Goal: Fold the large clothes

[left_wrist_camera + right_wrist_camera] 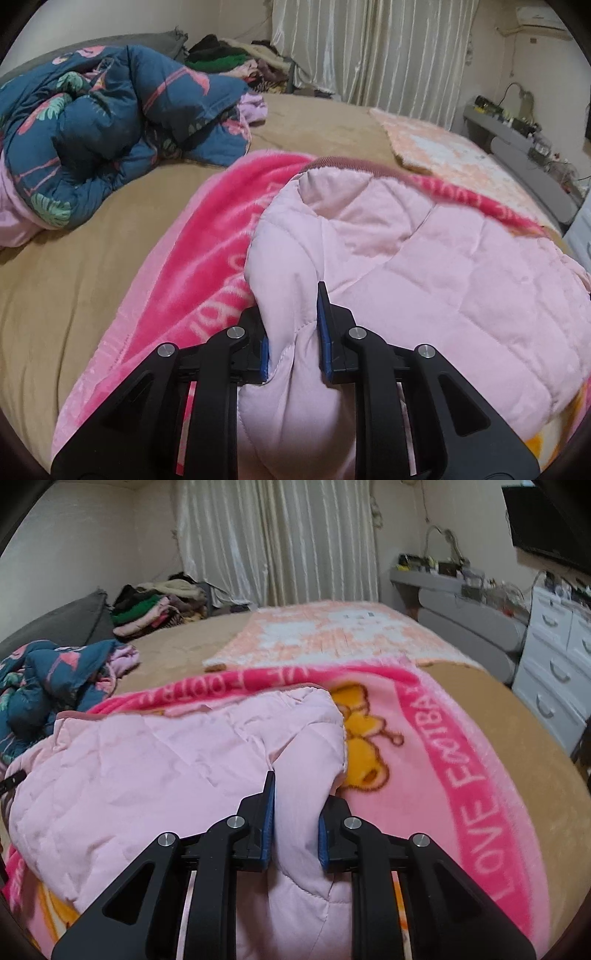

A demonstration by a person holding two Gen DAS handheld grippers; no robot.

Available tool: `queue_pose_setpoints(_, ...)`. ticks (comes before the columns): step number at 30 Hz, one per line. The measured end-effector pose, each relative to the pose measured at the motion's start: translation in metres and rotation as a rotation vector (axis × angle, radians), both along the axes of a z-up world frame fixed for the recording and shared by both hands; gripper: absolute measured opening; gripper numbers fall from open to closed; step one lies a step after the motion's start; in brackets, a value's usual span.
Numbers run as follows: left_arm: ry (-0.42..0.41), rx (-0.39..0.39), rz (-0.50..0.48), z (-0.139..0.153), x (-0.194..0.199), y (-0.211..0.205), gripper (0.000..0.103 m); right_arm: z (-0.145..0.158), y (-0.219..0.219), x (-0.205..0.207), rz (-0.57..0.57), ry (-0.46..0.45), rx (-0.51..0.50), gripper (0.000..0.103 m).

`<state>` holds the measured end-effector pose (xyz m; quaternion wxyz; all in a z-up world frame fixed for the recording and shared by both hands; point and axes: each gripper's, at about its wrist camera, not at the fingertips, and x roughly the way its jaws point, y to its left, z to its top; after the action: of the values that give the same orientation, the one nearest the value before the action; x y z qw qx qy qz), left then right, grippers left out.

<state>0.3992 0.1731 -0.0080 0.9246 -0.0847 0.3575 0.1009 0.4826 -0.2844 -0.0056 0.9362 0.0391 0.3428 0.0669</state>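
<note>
Fabric fills the left wrist view: the left gripper (pixel 293 339) is clamped on a bunched near edge of the pale pink quilted jacket (pixel 406 258), its blue pads pressing a thick fold from both sides. The jacket lies spread over a bright pink fleece blanket (pixel 207 258) on the tan bed (pixel 74 295), with a crumpled dark blue floral duvet (pixel 110 122) well apart toward the head of the bed. The garment is soft, puffy, stitched in large panels, with a darker ribbed band along its far edge.

From the right wrist view, the right gripper (pixel 297 823) is likewise closed on the jacket's (pixel 166 760) near edge, close to the corner that sits over the blanket's (pixel 461 760) yellow cartoon print. A peach patterned blanket (pixel 332 635) lies farther up the bed.

With both near corners pinched, the fold likely goes best if both hands lift together and carry the edge evenly toward the ribbed band, keeping the padded fabric taut between them so it lands square without dragging the blanket beneath.
</note>
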Motion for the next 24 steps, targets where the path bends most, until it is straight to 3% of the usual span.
queue_pose_setpoints(8,0.018,0.038,0.016,-0.020,0.004,-0.002,0.014,-0.037,-0.011,0.017,-0.042,0.075,0.054,0.017)
queue_pose_setpoints(24,0.059,0.045,0.013,-0.021,0.005,0.001,0.018,-0.042,-0.009,0.010,-0.061,0.134,0.004,0.022)
